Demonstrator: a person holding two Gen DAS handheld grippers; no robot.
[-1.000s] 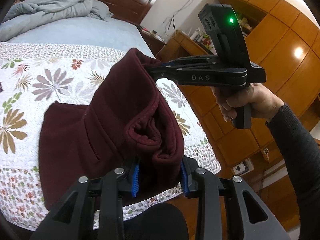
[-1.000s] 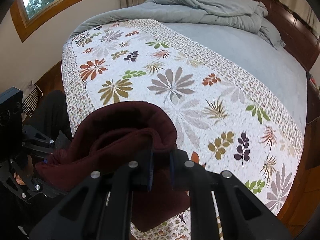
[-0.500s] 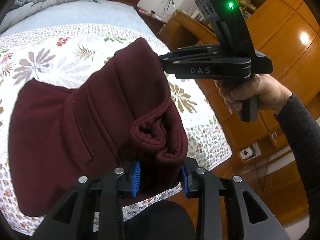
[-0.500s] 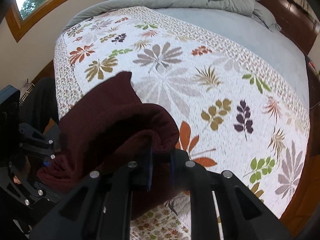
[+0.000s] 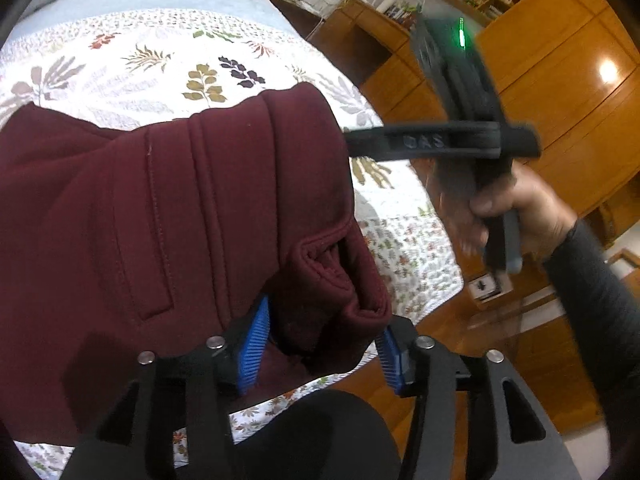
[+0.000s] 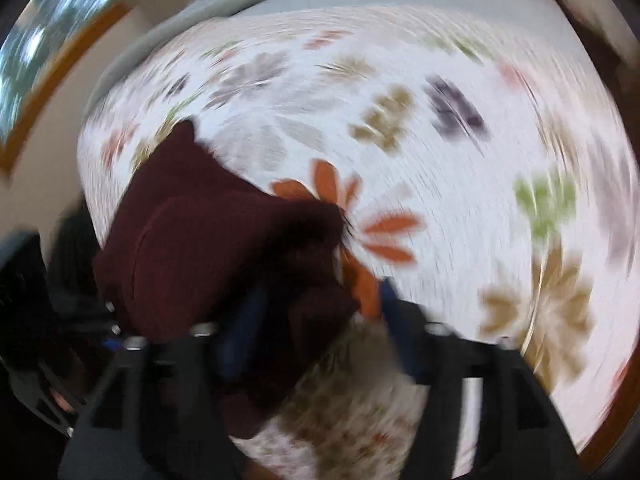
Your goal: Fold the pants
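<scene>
Pants (image 5: 180, 216) are being released onto the bed (image 5: 132, 56): left gripper (image 5: 320, 344) and right gripper (image 6: 316, 320) are opening around the cloth; pulling clear looks next.

A bed (image 5: 168, 60) with a leaf-print quilt (image 5: 120, 80) fills the room. Beside it stand glossy wooden cabinets (image 5: 560, 92) reflecting a lamp, over wood flooring (image 5: 552, 376). Beyond the bed, a wood-framed window (image 6: 48, 60).
</scene>
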